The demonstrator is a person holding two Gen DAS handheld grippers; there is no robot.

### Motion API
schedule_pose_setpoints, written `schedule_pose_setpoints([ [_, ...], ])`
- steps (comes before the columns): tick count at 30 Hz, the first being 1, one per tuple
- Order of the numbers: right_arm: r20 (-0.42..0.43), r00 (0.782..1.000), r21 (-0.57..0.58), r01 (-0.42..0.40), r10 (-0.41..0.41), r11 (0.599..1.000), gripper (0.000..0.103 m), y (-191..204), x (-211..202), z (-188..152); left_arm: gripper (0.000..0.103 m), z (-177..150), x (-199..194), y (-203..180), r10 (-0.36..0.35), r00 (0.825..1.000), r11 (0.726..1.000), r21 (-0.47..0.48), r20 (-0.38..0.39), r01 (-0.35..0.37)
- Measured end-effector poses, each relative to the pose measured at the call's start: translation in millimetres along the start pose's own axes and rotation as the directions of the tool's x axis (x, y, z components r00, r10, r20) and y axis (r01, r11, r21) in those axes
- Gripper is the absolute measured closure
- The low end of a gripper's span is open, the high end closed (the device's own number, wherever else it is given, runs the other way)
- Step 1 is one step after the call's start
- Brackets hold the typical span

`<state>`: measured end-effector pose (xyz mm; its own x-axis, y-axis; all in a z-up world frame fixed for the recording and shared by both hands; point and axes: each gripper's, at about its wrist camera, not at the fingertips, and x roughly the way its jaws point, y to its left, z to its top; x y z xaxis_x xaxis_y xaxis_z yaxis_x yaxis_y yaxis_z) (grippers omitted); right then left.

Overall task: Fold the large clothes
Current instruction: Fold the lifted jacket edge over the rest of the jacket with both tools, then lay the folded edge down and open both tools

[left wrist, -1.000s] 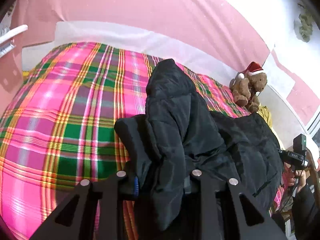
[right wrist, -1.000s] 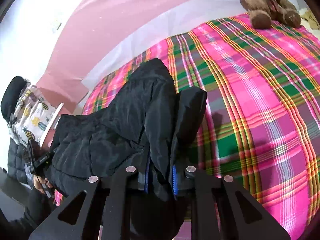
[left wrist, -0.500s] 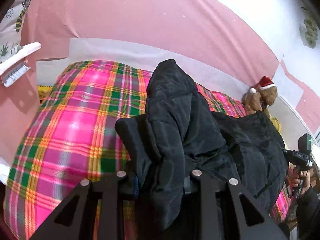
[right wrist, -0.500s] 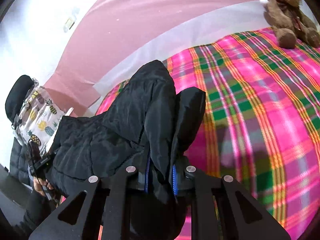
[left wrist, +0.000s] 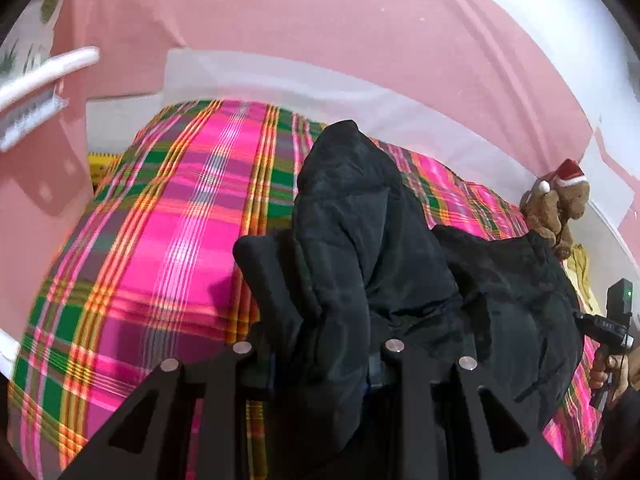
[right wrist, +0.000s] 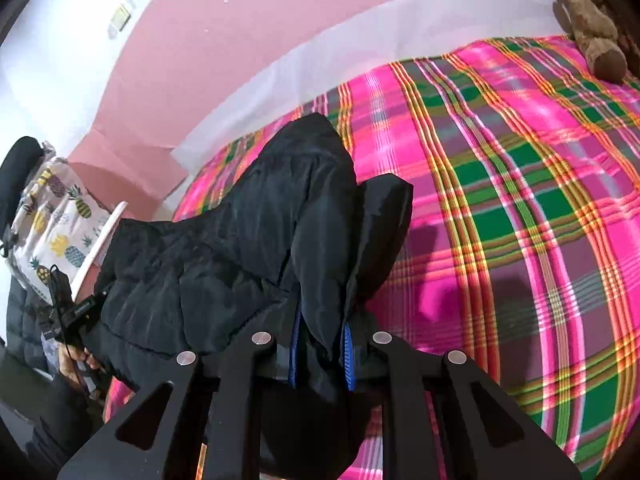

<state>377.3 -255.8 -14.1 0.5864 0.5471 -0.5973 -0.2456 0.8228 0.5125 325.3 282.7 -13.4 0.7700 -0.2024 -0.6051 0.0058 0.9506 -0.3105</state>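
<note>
Black puffer jacket (left wrist: 360,264) (right wrist: 240,264): the largest item in both views, raised over a bed and strung between the two grippers. In the left wrist view its bulk fills the centre and drapes off toward 3 o'clock; in the right wrist view it spreads from centre toward 9 o'clock.

Plaid bedspread (left wrist: 160,248) (right wrist: 520,200): pink, green and yellow checks, covering the bed beneath the jacket. It occupies 9 o'clock in the left view and 3 o'clock in the right view.

Pink wall (left wrist: 320,32) (right wrist: 240,40): runs behind the bed across 12 o'clock, with a white band (left wrist: 280,80) along its base.

Pineapple-print fabric (right wrist: 56,224): seen at 9 o'clock in the right view.

Teddy bear (left wrist: 556,204) (right wrist: 592,36): brown, in a red Santa hat, seated on the bed by the wall at 2 o'clock in both views.

Left gripper (left wrist: 320,354): jaws closed down on a thick fold of the jacket, which bulges up between and over them.

Right gripper (right wrist: 320,348): blue pads (right wrist: 348,350) visible either side of a pinched fold of the jacket, jaws clamped on it. The same gripper's handle, in the person's hand, shows at 4 o'clock in the left view.
</note>
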Motion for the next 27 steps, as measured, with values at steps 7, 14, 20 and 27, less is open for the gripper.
schedule_pose_setpoints([
  [7,-0.038,0.999,-0.001,0.037,-0.037,0.999,0.084,-3.9,14.9,-0.4,0.067,-15.7,15.7,17.6,0.001,1.000,0.998,-0.066,-0.025,-0.003],
  [14,-0.071,0.992,0.021,0.107,-0.106,0.994,0.066,-8.6,16.7,-7.1,0.044,-17.8,9.2,23.0,0.050,0.998,0.993,-0.101,-0.050,-0.055],
  [20,0.001,0.989,-0.004,0.150,-0.150,0.989,0.062,-0.4,-13.0,-4.0,0.043,-14.7,-19.0,23.2,0.086,0.996,0.992,-0.094,0.000,-0.086],
  [27,0.060,0.983,-0.086,0.176,-0.171,0.981,0.062,33.9,-16.7,12.1,0.043,1.8,-33.0,-0.6,0.094,0.993,0.995,-0.045,0.068,-0.091],
])
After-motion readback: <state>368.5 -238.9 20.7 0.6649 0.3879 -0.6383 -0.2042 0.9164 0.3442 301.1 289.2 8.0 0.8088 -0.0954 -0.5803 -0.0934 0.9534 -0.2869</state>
